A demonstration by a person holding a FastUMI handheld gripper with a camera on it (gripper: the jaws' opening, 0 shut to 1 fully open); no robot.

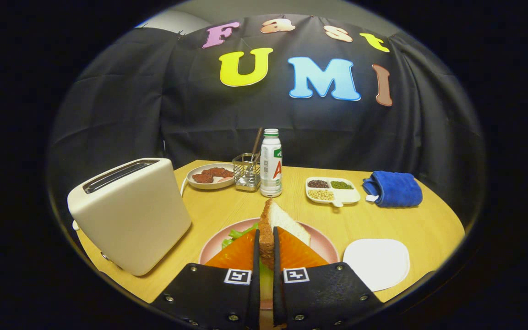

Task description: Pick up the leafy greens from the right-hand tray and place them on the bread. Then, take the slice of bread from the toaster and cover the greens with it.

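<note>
My gripper [266,250] is shut on a slice of bread [280,222], held on edge between the two fingers with its crust toward me and its white face turned right. Just below it lies a pink plate [325,245], and leafy greens [237,233] show on that plate to the left of the fingers. The cream toaster [131,213] stands to the left of the plate, its slot on top. A white tray [377,262] lies to the right of the plate with nothing on it.
At the back of the wooden table [213,215] are a plate with brown food [211,175], a wire holder with utensils [247,172], a white bottle [271,163], a divided dish of beans [332,189] and a folded blue cloth [394,189].
</note>
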